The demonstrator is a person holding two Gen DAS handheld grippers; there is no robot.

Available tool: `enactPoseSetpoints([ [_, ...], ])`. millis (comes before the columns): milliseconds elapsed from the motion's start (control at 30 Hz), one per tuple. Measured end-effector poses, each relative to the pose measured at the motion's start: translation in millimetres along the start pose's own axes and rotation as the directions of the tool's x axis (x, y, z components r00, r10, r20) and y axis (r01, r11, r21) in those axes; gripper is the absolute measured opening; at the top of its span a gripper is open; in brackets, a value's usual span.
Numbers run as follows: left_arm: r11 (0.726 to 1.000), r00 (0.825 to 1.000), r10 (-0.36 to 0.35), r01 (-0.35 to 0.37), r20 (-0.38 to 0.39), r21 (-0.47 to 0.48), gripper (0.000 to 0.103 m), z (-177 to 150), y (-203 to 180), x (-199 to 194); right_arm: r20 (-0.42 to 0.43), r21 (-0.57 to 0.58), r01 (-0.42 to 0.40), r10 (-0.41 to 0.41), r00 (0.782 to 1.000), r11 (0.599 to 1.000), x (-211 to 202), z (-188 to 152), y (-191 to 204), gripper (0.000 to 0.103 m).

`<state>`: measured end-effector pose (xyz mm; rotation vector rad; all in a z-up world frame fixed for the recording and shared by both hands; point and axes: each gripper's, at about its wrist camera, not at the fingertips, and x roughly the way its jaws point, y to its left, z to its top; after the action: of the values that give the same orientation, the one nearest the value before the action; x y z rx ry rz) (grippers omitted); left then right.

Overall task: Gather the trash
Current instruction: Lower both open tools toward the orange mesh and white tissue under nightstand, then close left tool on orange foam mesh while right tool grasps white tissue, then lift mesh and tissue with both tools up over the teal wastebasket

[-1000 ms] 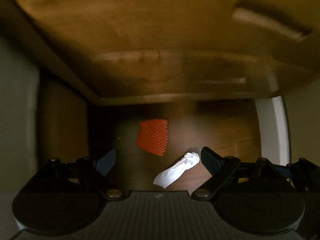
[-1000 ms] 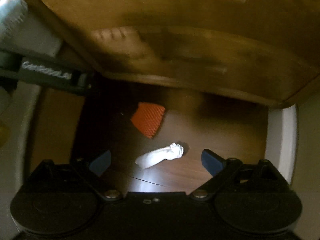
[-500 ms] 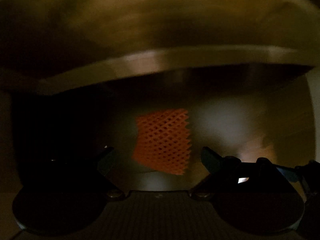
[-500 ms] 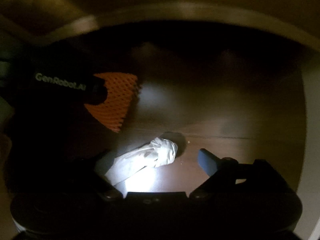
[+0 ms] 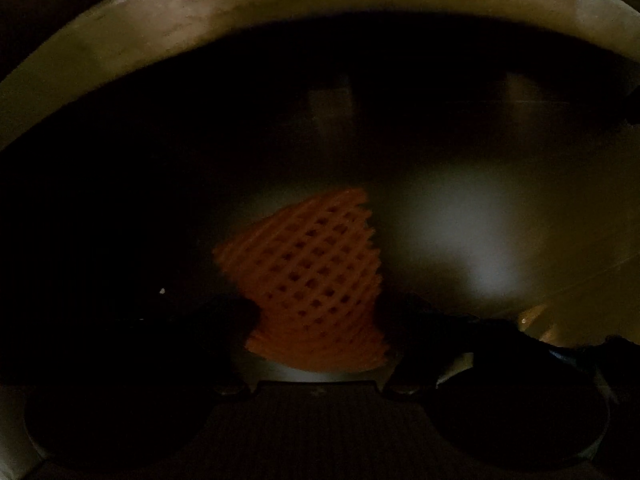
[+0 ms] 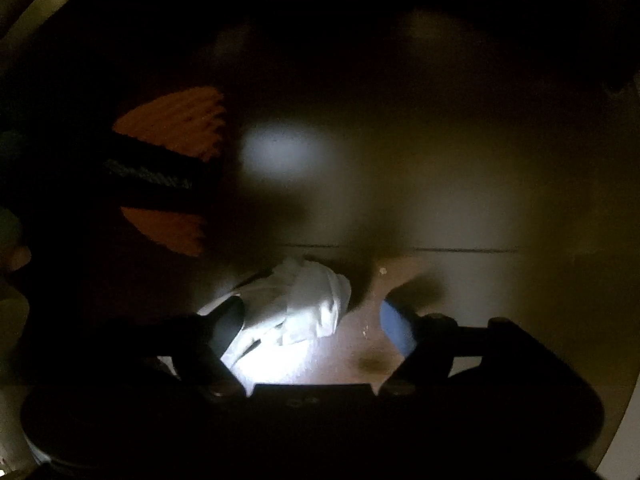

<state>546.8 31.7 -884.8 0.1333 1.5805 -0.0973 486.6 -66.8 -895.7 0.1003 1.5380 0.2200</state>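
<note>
An orange foam net [image 5: 316, 280] lies on the dark wooden floor under a piece of furniture. My left gripper [image 5: 316, 320] is open, its dark fingers on either side of the net's near end. The net also shows in the right wrist view [image 6: 176, 124], partly crossed by the left gripper's finger [image 6: 152, 174]. A crumpled white tissue [image 6: 296, 308] lies between the open fingers of my right gripper [image 6: 316, 320], brightly lit. The blue right pad [image 6: 394, 324] stands clear of the tissue; the left finger overlaps its edge.
The furniture's pale lower edge [image 5: 280, 4] arches low overhead. The space is very dark. A floorboard seam [image 6: 460, 249] runs behind the tissue. A bright reflection [image 5: 460, 240] lies on the floor right of the net.
Both grippers have moved forward under the furniture. The net now sits between the left fingers and the tissue between the right fingers. Both stay open.
</note>
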Motion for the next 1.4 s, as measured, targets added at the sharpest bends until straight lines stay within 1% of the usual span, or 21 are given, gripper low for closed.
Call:
enactPoseSetpoints([
  [33, 1.0, 1.0, 0.005, -0.005, -0.002, 0.0, 0.046, 2.4, -0.1, 1.4, 0.006, -0.007, 0.003, -0.003, 1.0, 1.0, -1.1, 0.1, 1.1, 0.061],
  [67, 1.0, 1.0, 0.015, -0.015, -0.007, 0.005, 0.038, 3.3, -0.6, 1.6, 0.009, -0.016, 0.011, -0.01, 1.0, 1.0, -1.5, 0.3, 3.5, 0.045],
  [100, 1.0, 1.0, 0.022, -0.022, -0.014, 0.009, 0.028, 4.5, -1.5, 1.0, 0.008, -0.028, 0.012, -0.012, 1.0, 1.0, -1.9, 1.1, 4.9, 0.036],
  [200, 0.999, 0.999, 0.05, -0.05, -0.008, 0.018, 0.016, 10.2, -10.7, -11.0, -0.005, -0.023, 0.002, -0.002, 1.0, 1.0, -4.3, 1.5, 1.3, 0.028],
  [300, 0.999, 0.999, 0.05, -0.051, 0.003, 0.015, 0.016, 7.5, -11.5, -31.9, 0.021, -0.005, -0.005, 0.005, 1.0, 1.0, -19.6, 1.7, -5.6, 0.026],
  [400, 0.998, 0.998, 0.059, -0.059, 0.015, 0.021, 0.016, 3.3, -16.9, -56.8, 0.056, 0.002, -0.012, 0.012, 0.998, 1.0, -45.3, -0.1, -13.5, 0.026],
  [433, 0.998, 0.998, 0.062, -0.062, 0.026, 0.025, 0.016, 1.6, -16.9, -71.8, 0.069, 0.003, -0.011, 0.011, 0.998, 1.0, -57.5, -1.6, -14.9, 0.026],
  [600, 0.999, 0.996, 0.031, -0.034, 0.084, 0.03, 0.016, -8.5, -12.0, -161.6, 0.135, 0.008, -0.002, 0.001, 0.991, 1.0, -128.2, -6.4, -19.3, 0.026],
  [700, 0.999, 0.993, 0.002, -0.007, 0.121, 0.037, 0.016, -13.6, -9.5, -223.0, 0.193, -0.002, 0.009, -0.009, 0.981, 1.0, -185.2, -6.2, -13.6, 0.026],
  [833, 0.999, 0.985, -0.033, 0.026, 0.168, 0.046, 0.016, -21.1, -5.5, -308.9, 0.269, -0.03, 0.01, -0.002, 0.963, 0.999, -267.4, -6.7, -4.0, 0.026],
  [933, 0.998, 0.977, -0.038, 0.027, 0.212, 0.054, 0.016, -29.1, -0.4, -363.1, 0.312, -0.058, 0.011, 0.008, 0.95, 0.998, -324.5, -7.4, 4.6, 0.026],
  [1133, 0.997, 0.954, -0.06, 0.044, 0.292, 0.064, 0.016, -42.7, 13.4, -481.7, 0.395, -0.081, -0.002, 0.034, 0.918, 0.997, -437.9, -10.3, 37.4, 0.026],
  [1233, 0.996, 0.939, -0.061, 0.036, 0.338, 0.081, 0.016, -54.3, 19.8, -536.7, 0.437, -0.1, -0.01, 0.053, 0.898, 0.995, -488.2, -19.6, 51.2, 0.026],
  [1333, 0.996, 0.926, -0.076, 0.05, 0.37, 0.079, 0.016, -68.0, 31.8, -589.2, 0.473, -0.116, -0.016, 0.069, 0.878, 0.993, -535.1, -28.0, 64.4, 0.026],
  [1367, 0.995, 0.919, -0.079, 0.052, 0.386, 0.08, 0.016, -71.2, 35.7, -609.7, 0.486, -0.124, -0.024, 0.082, 0.87, 0.992, -557.7, -31.8, 66.9, 0.026],
  [1400, 0.995, 0.913, -0.081, 0.052, 0.4, 0.083, 0.016, -75.3, 38.2, -613.3, 0.497, -0.13, -0.028, 0.089, 0.863, 0.991, -573.1, -34.4, 72.4, 0.026],
])
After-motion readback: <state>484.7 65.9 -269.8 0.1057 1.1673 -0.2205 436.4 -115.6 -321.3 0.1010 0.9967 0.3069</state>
